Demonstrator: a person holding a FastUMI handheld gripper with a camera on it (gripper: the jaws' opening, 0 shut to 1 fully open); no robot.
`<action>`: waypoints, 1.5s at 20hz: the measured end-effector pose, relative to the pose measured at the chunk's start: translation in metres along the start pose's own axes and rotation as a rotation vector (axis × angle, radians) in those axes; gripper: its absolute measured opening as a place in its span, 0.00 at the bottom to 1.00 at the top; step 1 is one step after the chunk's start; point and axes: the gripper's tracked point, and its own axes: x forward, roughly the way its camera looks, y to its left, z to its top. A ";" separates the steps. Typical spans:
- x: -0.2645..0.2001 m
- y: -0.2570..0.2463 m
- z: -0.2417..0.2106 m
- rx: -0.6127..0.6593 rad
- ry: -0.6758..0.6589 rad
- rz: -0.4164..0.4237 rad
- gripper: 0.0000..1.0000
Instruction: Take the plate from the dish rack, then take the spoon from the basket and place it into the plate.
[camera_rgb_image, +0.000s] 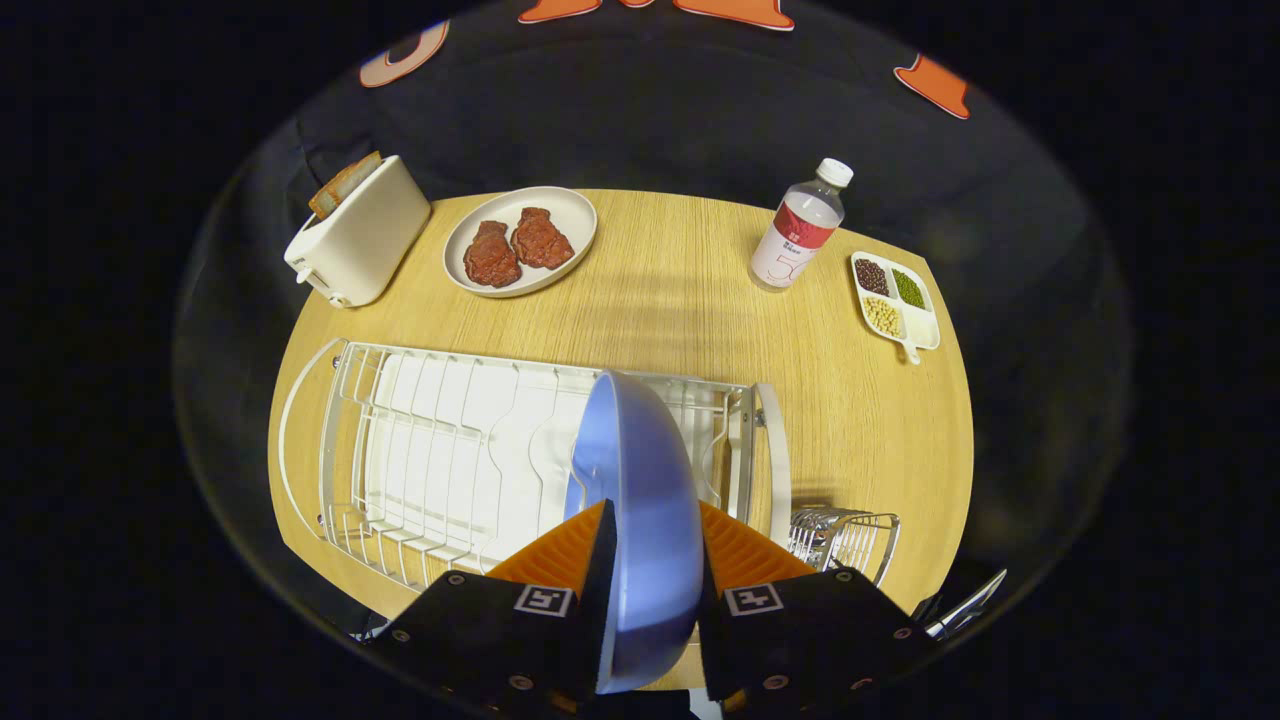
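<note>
The bottle (800, 232) bears a red-and-white label, its print too small to read

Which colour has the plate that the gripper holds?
Blue. The plate stands on edge between the gripper fingers, over the dish rack, in the gripper view.

The gripper (652, 560) had two broad, ridged fingers (560, 550). Its dark housing carried small screws. Each side bore a square black-and-white marker (543, 600).
</note>
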 end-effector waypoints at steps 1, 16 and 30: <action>0.004 -0.005 -0.006 -0.005 0.013 -0.034 0.39; -0.066 -0.020 0.006 0.049 -0.156 -0.106 0.32; -0.120 -0.034 -0.096 0.196 -0.173 0.126 0.32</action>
